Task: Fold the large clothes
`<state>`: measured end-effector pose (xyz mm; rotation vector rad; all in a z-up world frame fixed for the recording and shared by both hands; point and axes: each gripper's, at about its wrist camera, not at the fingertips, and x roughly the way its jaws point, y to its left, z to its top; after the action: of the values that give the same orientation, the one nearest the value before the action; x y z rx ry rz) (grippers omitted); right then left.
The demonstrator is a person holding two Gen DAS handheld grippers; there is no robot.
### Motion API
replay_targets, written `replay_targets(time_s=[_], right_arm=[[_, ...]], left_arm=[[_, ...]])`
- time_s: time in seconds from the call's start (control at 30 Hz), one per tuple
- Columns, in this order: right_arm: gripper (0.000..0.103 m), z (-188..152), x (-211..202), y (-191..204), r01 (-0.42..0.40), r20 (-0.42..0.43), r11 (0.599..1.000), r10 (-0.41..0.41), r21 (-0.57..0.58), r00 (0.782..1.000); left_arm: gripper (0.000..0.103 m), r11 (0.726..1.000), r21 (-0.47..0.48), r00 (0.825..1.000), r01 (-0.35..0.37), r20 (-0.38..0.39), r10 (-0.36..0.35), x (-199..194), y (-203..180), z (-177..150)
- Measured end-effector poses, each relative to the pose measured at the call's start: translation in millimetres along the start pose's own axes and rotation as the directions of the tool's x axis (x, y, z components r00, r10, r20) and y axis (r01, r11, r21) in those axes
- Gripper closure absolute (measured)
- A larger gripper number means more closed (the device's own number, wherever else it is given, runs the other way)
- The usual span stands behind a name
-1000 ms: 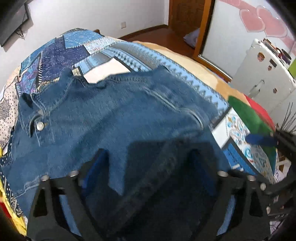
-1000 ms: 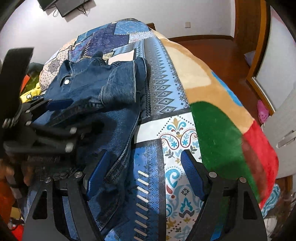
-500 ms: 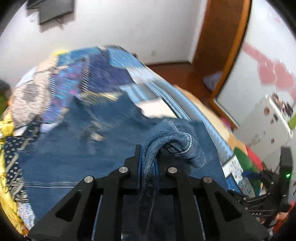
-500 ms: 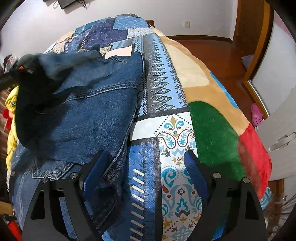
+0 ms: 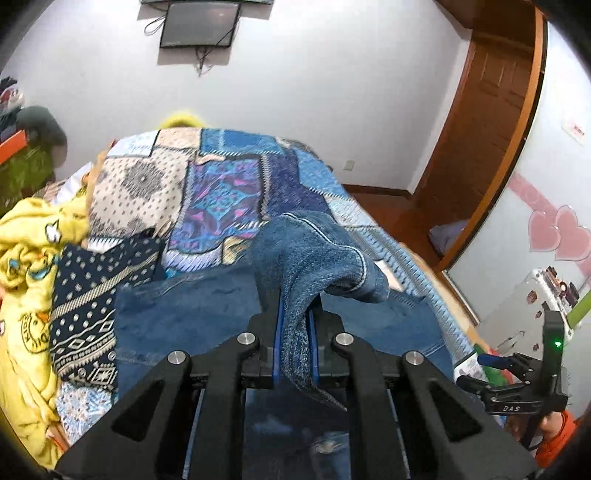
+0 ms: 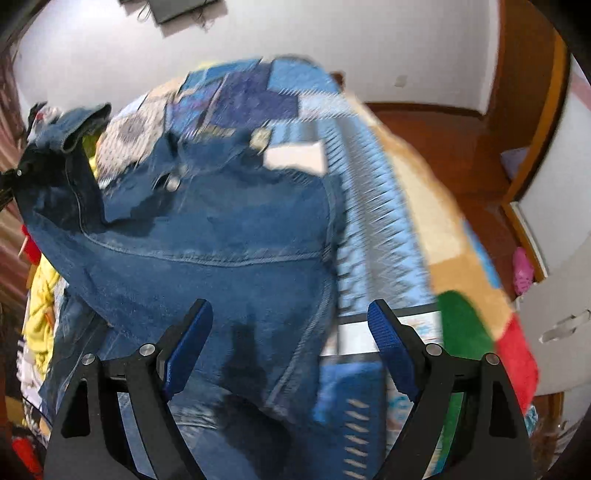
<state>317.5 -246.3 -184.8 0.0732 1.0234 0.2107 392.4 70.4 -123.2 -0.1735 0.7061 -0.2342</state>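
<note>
A blue denim jacket lies spread on the patchwork quilt of a bed. My left gripper is shut on a fold of the jacket's sleeve, and the cuff droops over its fingertips above the jacket. In the right wrist view the lifted sleeve hangs at the far left, with the cuff on top. My right gripper hovers open over the jacket's body near its right edge, with nothing pressed between its blue pads.
A yellow garment and a dark patterned one are piled at the bed's left side. To the right are a wooden floor, a wooden door and a white cabinet. A screen hangs on the far wall.
My left gripper has shut on the sleeve and raised it up and across to the left. The right gripper has shifted from the quilt onto the jacket's body, still open.
</note>
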Motion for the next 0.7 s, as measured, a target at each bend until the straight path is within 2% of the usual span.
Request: replay_targets(time_s=[0.1, 0.2, 0.33, 0.5, 0.57, 0.7], right_arm=[[0.019, -7.1, 27.2, 15.7, 0.002, -0.096, 0.999, -0.006, -0.040, 0.995], [0.019, -16.8, 44.4, 25.8, 0.024, -0.156, 0.995, -0.039, -0.096, 0.987], [0.019, -18.9, 47.7, 23.6, 0.015, -0.175, 0.996, -0.030, -0.086, 0.984], [0.017, -20.9, 52.4, 22.0, 0.019, -0.196, 0.998, -0.031, -0.063, 0.980], [0.017, -21.8, 52.9, 22.4, 0.022, -0.196, 0.998, -0.033, -0.059, 0.980], [0.017, -21.5, 46.9, 24.9, 0.038, -0.191, 0.997, -0.050, -0.064, 0.980]], left_arm=[[0.091, 0.999, -0.029, 0.997, -0.041, -0.060, 0.039, 10.9, 26.2, -15.7], [0.090, 0.995, -0.090, 0.992, -0.046, -0.124, 0.035, 22.4, 56.8, -34.8], [0.088, 0.981, -0.187, 0.977, -0.042, -0.213, 0.001, 38.8, 102.1, -70.1], [0.087, 0.967, -0.238, 0.963, -0.093, -0.269, 0.027, 36.6, 133.3, -107.7], [0.078, 0.960, -0.267, 0.958, -0.088, -0.288, 0.008, 34.8, 144.4, -118.5], [0.070, 0.962, -0.248, 0.952, -0.115, -0.303, 0.036, 24.1, 148.7, -127.0]])
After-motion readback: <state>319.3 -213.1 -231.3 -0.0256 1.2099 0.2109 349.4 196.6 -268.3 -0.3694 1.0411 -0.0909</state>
